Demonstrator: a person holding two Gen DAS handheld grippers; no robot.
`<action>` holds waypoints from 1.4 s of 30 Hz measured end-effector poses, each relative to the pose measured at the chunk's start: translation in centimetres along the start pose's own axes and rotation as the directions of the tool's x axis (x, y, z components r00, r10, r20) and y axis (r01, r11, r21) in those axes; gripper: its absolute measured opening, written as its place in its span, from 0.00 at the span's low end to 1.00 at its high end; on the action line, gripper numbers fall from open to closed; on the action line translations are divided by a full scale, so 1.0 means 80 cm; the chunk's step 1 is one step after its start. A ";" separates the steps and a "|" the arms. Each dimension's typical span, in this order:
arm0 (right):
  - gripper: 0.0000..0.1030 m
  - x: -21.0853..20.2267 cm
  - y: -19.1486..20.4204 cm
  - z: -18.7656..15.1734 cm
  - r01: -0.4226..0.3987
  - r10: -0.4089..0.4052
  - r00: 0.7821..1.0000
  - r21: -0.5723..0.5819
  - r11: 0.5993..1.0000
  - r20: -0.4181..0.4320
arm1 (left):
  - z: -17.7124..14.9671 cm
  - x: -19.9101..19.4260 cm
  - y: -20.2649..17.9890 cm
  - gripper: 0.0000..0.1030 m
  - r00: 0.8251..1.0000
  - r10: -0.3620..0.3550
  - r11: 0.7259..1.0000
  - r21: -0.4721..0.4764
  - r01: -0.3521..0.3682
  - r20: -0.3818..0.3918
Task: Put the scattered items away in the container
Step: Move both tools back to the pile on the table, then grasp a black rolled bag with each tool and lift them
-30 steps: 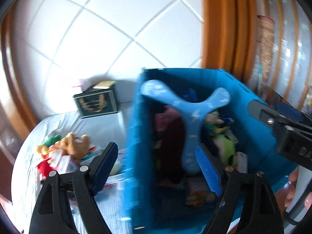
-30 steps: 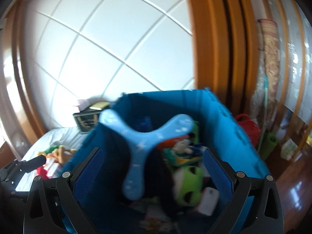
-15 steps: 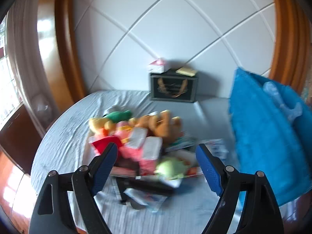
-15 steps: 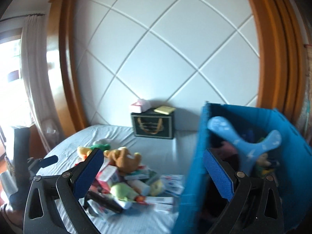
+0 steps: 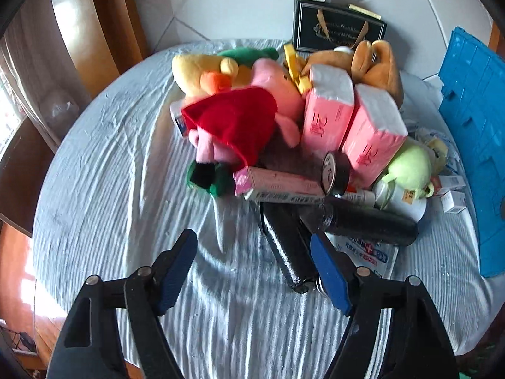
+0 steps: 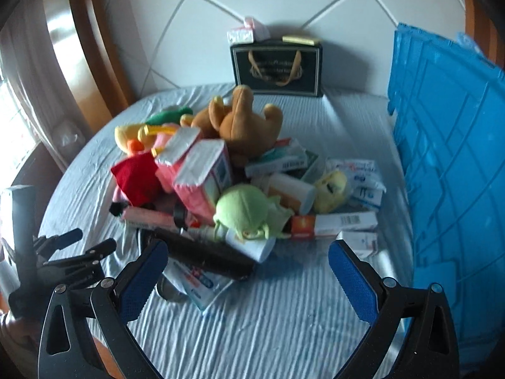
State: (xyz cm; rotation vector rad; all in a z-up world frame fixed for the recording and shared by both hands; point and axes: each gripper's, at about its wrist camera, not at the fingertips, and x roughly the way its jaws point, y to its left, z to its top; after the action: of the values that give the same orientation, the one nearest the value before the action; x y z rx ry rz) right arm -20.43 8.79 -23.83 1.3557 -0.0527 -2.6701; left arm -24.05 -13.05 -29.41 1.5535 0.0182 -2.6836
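Both angled down at the pile: left hand-held gripper (image 5: 254, 273) closing on nothing, right hand-held gripper (image 6: 247, 279) wide, empty.

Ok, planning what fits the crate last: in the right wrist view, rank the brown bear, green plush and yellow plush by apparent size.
1. brown bear
2. green plush, nearer the camera, so close to the bear
3. yellow plush, clearly smallest

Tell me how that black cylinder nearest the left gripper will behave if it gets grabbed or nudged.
The black cylinder lies on its side on the wrinkled sheet, so a nudge would probably roll it. Its surface looks glossy, so the pads may slip. It looks rigid and should keep its shape; its weight cannot be judged.
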 end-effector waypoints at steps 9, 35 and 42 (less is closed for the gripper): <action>0.87 0.065 -0.003 -0.037 -0.026 0.022 0.991 -0.031 0.999 -0.135 | -0.018 0.069 -0.030 0.67 0.998 0.001 0.999 -0.042 -0.003 -0.064; 0.53 0.157 0.070 -0.030 -0.092 0.005 0.972 -0.358 0.929 -0.236 | -0.057 0.067 -0.018 0.36 0.993 0.076 0.989 -0.119 -0.087 -0.095; 0.54 0.172 0.073 -0.027 -0.145 0.063 0.966 -0.322 0.935 -0.252 | -0.078 0.053 -0.028 0.35 0.995 0.060 0.988 -0.141 -0.070 -0.075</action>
State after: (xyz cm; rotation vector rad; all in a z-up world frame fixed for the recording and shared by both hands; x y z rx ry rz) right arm -25.99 1.09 -35.53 1.4934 0.3362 -2.2751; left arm -20.85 -10.74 -36.24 1.5760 0.1570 -2.5158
